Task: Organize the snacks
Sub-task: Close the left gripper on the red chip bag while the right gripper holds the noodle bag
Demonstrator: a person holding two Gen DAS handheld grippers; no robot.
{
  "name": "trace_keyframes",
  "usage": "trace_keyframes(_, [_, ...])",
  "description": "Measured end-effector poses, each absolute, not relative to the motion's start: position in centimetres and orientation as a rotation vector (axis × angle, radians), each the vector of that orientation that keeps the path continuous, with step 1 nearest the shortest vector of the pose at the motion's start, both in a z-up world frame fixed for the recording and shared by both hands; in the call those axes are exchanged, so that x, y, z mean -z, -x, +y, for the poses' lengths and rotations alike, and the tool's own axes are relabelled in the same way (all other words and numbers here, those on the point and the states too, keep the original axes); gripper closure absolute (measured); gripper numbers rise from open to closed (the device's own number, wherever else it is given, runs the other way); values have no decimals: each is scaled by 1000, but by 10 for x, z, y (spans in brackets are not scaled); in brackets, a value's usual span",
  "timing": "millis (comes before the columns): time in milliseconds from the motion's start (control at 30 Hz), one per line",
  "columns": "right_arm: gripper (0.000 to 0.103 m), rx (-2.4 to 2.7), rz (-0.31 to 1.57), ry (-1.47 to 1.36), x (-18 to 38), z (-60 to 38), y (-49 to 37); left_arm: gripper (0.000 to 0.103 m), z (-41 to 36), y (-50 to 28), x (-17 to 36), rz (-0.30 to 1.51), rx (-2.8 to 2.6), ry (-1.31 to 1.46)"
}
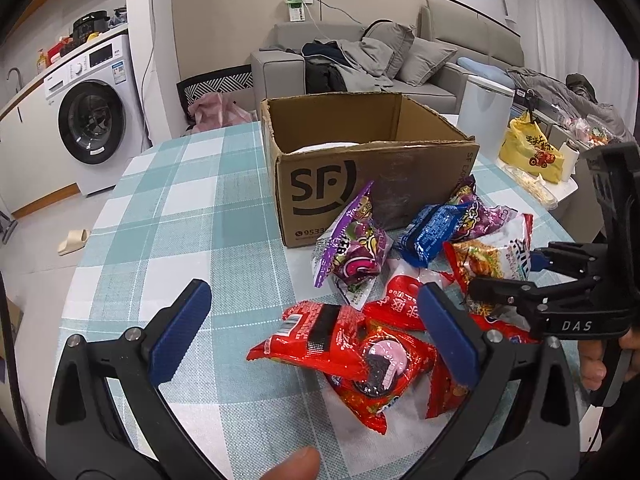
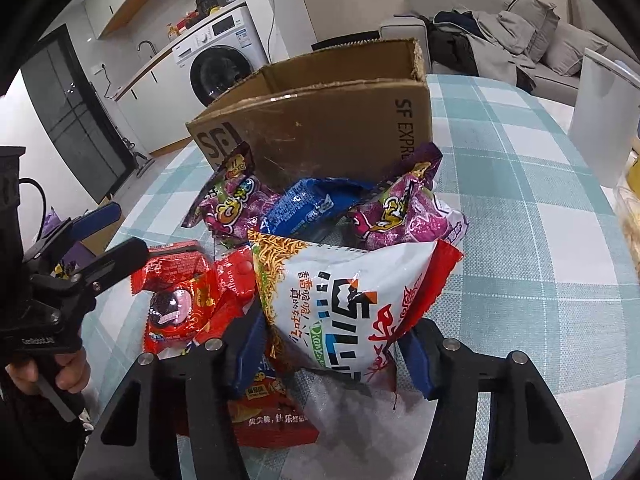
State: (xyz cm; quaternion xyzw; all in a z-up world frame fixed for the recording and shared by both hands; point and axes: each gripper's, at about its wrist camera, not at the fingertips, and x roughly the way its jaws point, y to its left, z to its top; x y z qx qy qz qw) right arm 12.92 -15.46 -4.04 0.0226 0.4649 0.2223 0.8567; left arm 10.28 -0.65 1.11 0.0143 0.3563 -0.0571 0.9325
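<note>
- Tongs first: we see the left tongs (image 1: 316, 332) spread wide, released, poised over a red cookie packet (image 1: 360, 356) with no clear contact.
- We see the right tongs (image 2: 332, 356) partly closed around the lower end of a white noodle-snack bag (image 2: 352, 300), both blue pads (image 2: 250, 354) pressing its sides, so they are grasping it.
- We count two purple candy bags (image 2: 236, 204) (image 2: 400, 208), one blue packet (image 2: 308, 204), one white bag, and at least three red packets; the pile overlaps, so the red count is uncertain.
- We find all the snacks heaped on the checked bench (image 1: 192, 208), touching one another, just in front of one open cardboard box (image 1: 372, 152).
- Something white lies inside the box; we cannot tell what.
</note>
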Motion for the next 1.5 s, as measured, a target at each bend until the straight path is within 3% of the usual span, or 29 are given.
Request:
trace_keyframes(633, [44,-516,884,-54,0,-164,-111,0,-17,-89,21,835,184,-107])
trace_keyframes(867, [44,-514,896,-56,3,-164,-113,16,-24,-83,21,843,273,-120])
trace_keyframes(1400, [44,-513,902,-60,6,-164,-116,20,8,-100,31,849,197,14])
trace_keyframes(1500, [44,-514,903,-61,6,-164,-116,31,15,-104,36,856,206,61])
